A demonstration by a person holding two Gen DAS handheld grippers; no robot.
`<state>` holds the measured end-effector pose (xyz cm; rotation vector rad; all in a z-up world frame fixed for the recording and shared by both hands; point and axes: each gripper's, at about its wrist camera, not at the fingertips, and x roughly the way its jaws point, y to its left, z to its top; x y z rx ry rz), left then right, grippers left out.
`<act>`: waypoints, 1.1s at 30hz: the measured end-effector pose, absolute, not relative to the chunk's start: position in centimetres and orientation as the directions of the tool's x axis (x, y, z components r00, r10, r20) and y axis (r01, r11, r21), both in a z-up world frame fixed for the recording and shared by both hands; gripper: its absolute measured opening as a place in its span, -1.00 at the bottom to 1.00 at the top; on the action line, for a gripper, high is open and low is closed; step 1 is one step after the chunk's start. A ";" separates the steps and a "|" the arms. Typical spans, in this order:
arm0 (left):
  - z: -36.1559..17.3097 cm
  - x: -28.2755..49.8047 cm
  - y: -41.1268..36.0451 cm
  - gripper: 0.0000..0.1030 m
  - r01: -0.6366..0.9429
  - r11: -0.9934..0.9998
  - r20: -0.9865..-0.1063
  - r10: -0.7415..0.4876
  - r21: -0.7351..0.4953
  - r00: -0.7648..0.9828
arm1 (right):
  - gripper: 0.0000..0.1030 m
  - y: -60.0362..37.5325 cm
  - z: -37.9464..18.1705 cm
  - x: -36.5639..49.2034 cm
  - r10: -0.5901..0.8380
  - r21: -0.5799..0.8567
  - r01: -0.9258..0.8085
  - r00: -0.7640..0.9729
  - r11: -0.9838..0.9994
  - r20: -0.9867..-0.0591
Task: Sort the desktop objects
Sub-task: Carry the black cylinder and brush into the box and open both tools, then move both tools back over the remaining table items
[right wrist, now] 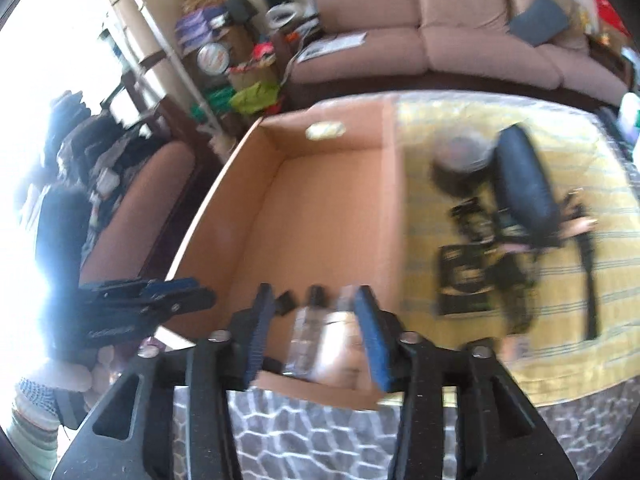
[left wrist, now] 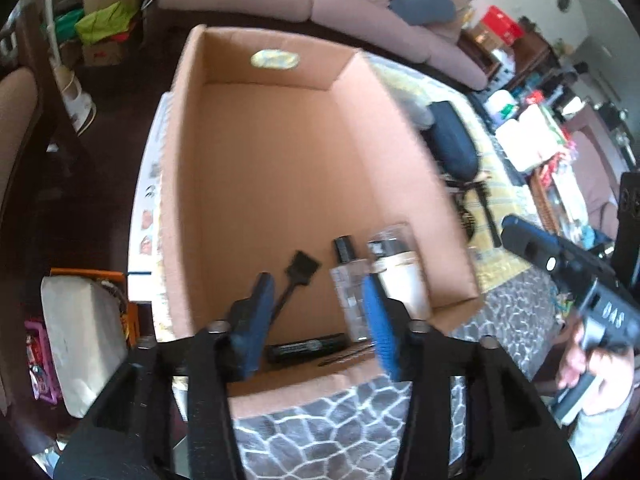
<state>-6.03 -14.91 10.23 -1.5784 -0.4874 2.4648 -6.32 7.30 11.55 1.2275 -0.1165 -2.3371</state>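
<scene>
Box (left wrist: 280, 168): L view shows black tube (left wrist: 306, 347); R doesn't.

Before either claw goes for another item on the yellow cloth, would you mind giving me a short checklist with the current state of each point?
1. Left claw empty, jaws apart: ok.
2. Right claw empty, jaws apart: ok.
3. Cardboard box has free floor: ok.
4. Clear bottle and white jar inside the box: ok.
5. Items left on the yellow cloth, such as the dark blue case: not ok.
6. Sharp view of those items: not ok, blurred.
</scene>
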 end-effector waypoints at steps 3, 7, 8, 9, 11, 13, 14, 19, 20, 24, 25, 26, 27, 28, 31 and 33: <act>11.6 -6.2 -12.9 0.47 -0.013 -0.924 -0.827 0.348 -0.382 -0.442 | 0.45 10.7 12.5 -6.7 -0.425 0.282 0.334 -0.519 -0.899 -0.742; 13.0 -7.1 -9.8 0.89 -0.064 -0.918 -0.809 0.376 -0.391 -0.452 | 0.64 15.4 12.8 -6.7 -0.382 0.275 0.269 -0.555 -0.923 -0.739; 13.3 -7.3 -9.0 0.95 -0.073 -0.916 -0.807 0.382 -0.393 -0.451 | 0.69 16.6 12.8 -6.6 -0.368 0.273 0.249 -0.566 -0.929 -0.738; 13.5 -7.6 -8.2 1.00 -0.081 -0.916 -0.805 0.386 -0.394 -0.450 | 0.71 17.5 12.7 -6.5 -0.360 0.273 0.235 -0.573 -0.933 -0.736; 13.8 -8.3 -6.6 1.00 -0.095 -0.918 -0.808 0.386 -0.386 -0.445 | 0.75 18.9 12.4 -6.3 -0.348 0.275 0.213 -0.582 -0.938 -0.735; 14.1 -9.2 -5.0 1.00 -0.107 -0.927 -0.817 0.369 -0.361 -0.443 | 0.75 19.9 12.0 -6.1 -0.339 0.275 0.199 -0.584 -0.941 -0.738; 14.3 -9.8 -4.0 1.00 -0.114 -0.934 -0.824 0.353 -0.339 -0.443 | 0.75 20.4 11.6 -6.0 -0.335 0.274 0.194 -0.585 -0.942 -0.739; 14.6 -12.4 0.7 1.00 -0.229 -0.952 -0.862 0.286 -0.205 -0.419 | 0.75 22.7 9.9 -5.3 -0.301 0.231 0.194 -0.596 -0.953 -0.745; 14.4 -12.8 1.4 1.00 -0.255 -0.950 -0.869 0.274 -0.180 -0.411 | 0.75 23.0 9.5 -5.3 -0.292 0.219 0.195 -0.595 -0.956 -0.748; 12.9 -15.3 4.4 0.98 -0.386 -0.920 -0.917 0.205 -0.062 -0.341 | 0.75 24.0 7.5 -5.4 -0.285 0.189 0.222 -0.578 -0.957 -0.764; 12.4 -15.9 5.0 0.97 -0.410 -0.912 -0.926 0.180 -0.031 -0.331 | 0.75 24.2 7.1 -5.4 -0.284 0.183 0.228 -0.575 -0.956 -0.767; 11.9 -16.3 5.5 0.95 -0.428 -0.904 -0.934 0.155 -0.002 -0.323 | 0.74 24.3 6.6 -5.5 -0.280 0.174 0.234 -0.571 -0.957 -0.772; 11.4 -16.8 5.9 0.90 -0.448 -0.894 -0.940 0.134 0.022 -0.314 | 0.73 24.5 6.1 -5.7 -0.273 0.162 0.239 -0.566 -0.957 -0.778; 10.8 -17.1 6.2 0.86 -0.465 -0.885 -0.945 0.118 0.040 -0.306 | 0.71 24.7 5.7 -5.9 -0.271 0.159 0.241 -0.563 -0.957 -0.780; 9.3 -17.7 7.5 0.86 -0.522 -0.850 -0.955 0.093 0.071 -0.281 | 0.64 25.4 4.6 -7.0 -0.287 0.178 0.244 -0.548 -0.953 -0.785; 8.4 -18.0 8.3 0.86 -0.565 -0.820 -0.961 0.078 0.090 -0.266 | 0.62 25.6 4.2 -7.8 -0.301 0.194 0.245 -0.544 -0.950 -0.783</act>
